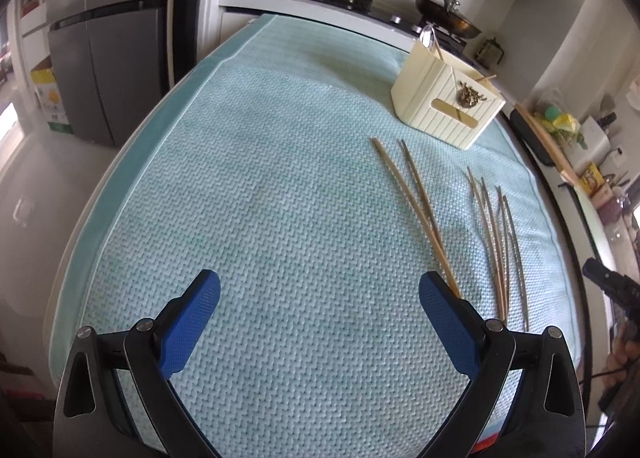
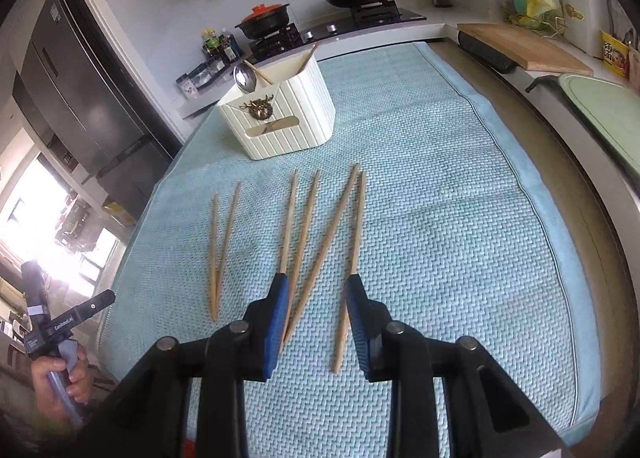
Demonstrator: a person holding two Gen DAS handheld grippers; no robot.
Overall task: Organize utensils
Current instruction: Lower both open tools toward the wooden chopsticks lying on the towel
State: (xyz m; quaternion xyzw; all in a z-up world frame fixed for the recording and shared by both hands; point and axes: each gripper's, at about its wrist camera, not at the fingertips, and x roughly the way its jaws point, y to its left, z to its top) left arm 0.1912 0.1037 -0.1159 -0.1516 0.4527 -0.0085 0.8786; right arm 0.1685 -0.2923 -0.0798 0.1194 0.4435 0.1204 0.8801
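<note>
Left gripper [image 1: 320, 322] hovering over the pale blue woven mat [image 1: 248, 194], blue pads spread wide apart, nothing between them. Right gripper [image 2: 318, 322] low over the mat, jaws parted only narrowly, gripping nothing; chopsticks lying on the cloth beneath and between the pads, contact not clear.

Six wooden chopsticks in the right wrist view, flat on the mat in three loose pairs, tips toward 12 o'clock: left pair [image 2: 220, 242] joined at the near end in a narrow V, middle pair [image 2: 298, 234] at the left pad, right pair [image 2: 348, 234] crossing near the far tips, one stick running under the right pad.

From the left wrist view, one pair [image 1: 416, 206] at 1 o'clock reaching down to the right pad, the other four [image 1: 498, 242] bunched toward 3 o'clock.

Cream ribbed utensil holder [image 2: 280, 118] upright on the mat at 12 o'clock of the chopsticks, well apart from them, already holding a metal spoon [image 2: 243, 76] and some chopsticks [image 2: 308, 54].

Person's hand [image 2: 64, 374] at 8 o'clock, wrapped round the left gripper's handle.
</note>
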